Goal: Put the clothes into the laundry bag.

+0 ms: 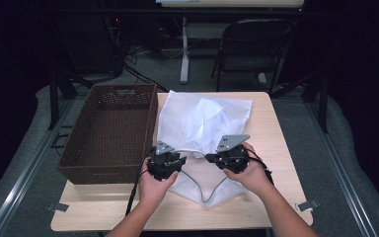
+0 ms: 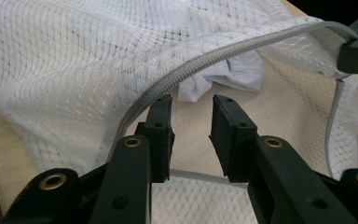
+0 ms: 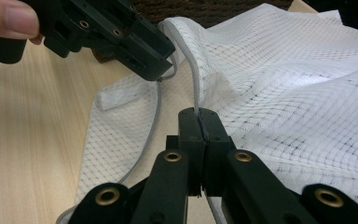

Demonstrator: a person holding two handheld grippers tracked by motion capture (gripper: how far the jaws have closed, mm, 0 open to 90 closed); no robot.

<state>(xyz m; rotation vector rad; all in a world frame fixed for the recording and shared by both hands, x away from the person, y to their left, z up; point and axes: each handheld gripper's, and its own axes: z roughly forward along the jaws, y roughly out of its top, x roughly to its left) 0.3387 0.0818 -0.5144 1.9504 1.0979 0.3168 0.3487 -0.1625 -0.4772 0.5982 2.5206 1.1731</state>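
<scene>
The right gripper (image 3: 199, 116) pinches the grey zipper edge (image 3: 195, 84) of the white mesh laundry bag (image 1: 197, 121), holding its mouth up, while the left gripper (image 2: 192, 105), jaws spread just under that edge, seems set to clamp it next, widening the opening.

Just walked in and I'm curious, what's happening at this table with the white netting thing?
A person works a white mesh laundry bag on the table with two hand-held grippers. The right gripper is shut on the bag's zipper edge, holding the mouth up. The left gripper sits at the opening with its jaws apart, gripping nothing. White cloth shows inside the bag. A brown basket stands beside it.
</scene>
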